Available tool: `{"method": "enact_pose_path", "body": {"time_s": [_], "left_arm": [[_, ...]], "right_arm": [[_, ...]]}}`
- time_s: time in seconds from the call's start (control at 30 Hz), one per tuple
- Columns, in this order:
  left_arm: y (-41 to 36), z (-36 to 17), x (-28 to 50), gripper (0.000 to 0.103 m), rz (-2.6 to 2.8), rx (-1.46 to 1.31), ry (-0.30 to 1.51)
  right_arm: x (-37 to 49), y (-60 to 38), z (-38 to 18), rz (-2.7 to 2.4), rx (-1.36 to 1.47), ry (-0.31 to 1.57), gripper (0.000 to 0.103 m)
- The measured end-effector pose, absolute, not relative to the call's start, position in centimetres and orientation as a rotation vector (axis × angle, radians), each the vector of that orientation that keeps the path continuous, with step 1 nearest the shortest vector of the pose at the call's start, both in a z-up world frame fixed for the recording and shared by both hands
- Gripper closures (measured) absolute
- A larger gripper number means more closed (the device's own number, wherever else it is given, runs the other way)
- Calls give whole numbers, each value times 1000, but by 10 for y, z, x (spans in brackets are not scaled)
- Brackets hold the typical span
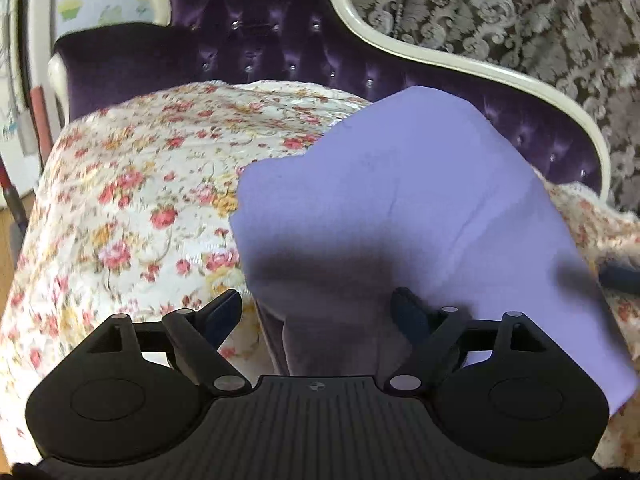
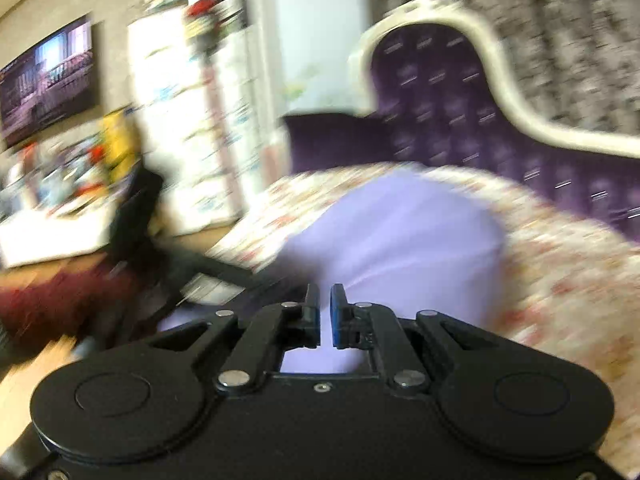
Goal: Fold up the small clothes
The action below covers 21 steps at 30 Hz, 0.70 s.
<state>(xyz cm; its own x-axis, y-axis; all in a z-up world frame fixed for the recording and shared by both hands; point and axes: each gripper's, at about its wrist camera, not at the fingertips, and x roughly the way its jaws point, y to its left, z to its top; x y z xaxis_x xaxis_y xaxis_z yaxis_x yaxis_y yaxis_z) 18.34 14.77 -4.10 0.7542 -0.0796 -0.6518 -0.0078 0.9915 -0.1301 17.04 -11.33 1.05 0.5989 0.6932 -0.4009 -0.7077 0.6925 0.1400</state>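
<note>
Flanking lilac cloth [image 1: 400,184] on floral cover [image 1: 132,184]: purple tufted sofa back [image 1: 256,40].

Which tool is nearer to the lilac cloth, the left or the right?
Left. The left tool stands open around a cloth fold. The right tool sits at the cloth edge, with a narrow gap.

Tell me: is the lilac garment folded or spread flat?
Neither: the lilac garment lies bunched and lifted over the floral cover, edges uneven.
</note>
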Motion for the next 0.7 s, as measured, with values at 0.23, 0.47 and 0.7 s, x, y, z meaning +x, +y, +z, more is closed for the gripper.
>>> {"method": "enact_pose_path", "body": {"time_s": [0.23,0.47,0.7], "left_arm": [[144,-43,180,15,-32,-117,711],[161,-59,192,3,-19,-243,743],[153,-39,176,7,14,-184,703]], "right_arm": [[266,-83,-8,626,-27,537,55],[286,-73,-45,586,-72,699,56],[271,-95,-22,620,-8,607,55]]}}
